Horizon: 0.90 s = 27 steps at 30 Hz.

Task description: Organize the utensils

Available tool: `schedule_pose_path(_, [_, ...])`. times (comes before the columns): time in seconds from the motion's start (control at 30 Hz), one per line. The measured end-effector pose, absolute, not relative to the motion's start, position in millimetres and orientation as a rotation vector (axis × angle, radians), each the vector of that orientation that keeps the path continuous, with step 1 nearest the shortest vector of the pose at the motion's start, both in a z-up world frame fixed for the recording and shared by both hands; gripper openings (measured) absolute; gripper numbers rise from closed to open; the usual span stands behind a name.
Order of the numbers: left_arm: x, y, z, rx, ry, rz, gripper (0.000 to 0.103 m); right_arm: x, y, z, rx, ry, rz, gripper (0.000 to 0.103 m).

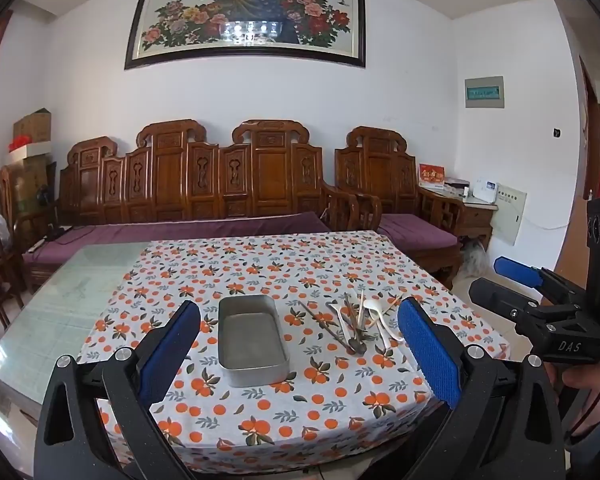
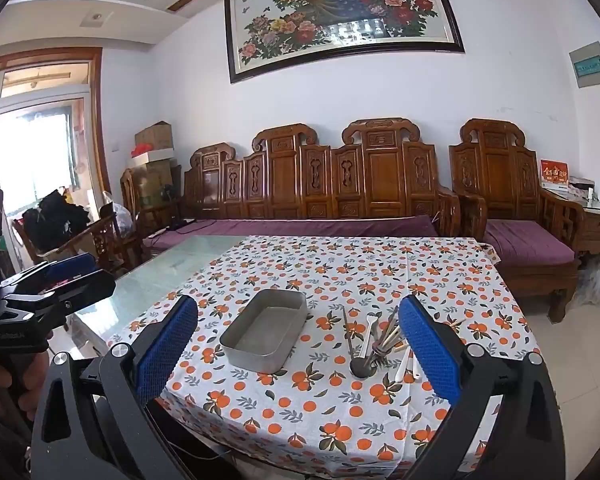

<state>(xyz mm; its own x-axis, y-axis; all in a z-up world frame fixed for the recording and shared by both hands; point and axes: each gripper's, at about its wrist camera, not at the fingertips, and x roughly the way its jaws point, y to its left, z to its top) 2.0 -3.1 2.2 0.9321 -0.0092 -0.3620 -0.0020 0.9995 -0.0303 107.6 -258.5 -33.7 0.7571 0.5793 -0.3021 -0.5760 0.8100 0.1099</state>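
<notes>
An empty metal tray sits on the orange-print tablecloth; it also shows in the right wrist view. To its right lies a loose pile of utensils: chopsticks, a dark metal spoon and white plastic spoons, also in the right wrist view. My left gripper is open and empty, held above the near table edge, facing the tray. My right gripper is open and empty, held near the front edge, to the right of the left one. Each gripper shows at the edge of the other's view.
The tablecloth covers the right part of a glass-topped table. A carved wooden sofa and armchair stand behind the table. A wooden chair stands at the left.
</notes>
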Motion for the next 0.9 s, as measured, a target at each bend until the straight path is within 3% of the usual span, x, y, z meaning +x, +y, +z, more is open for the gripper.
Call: schedule_pose_path(0.9, [-1.0,-5.2,4.7,-0.035,0.365,-0.006,0.095,108.4,-258.8,-34.1,0.014,0.334,0.631,0.100])
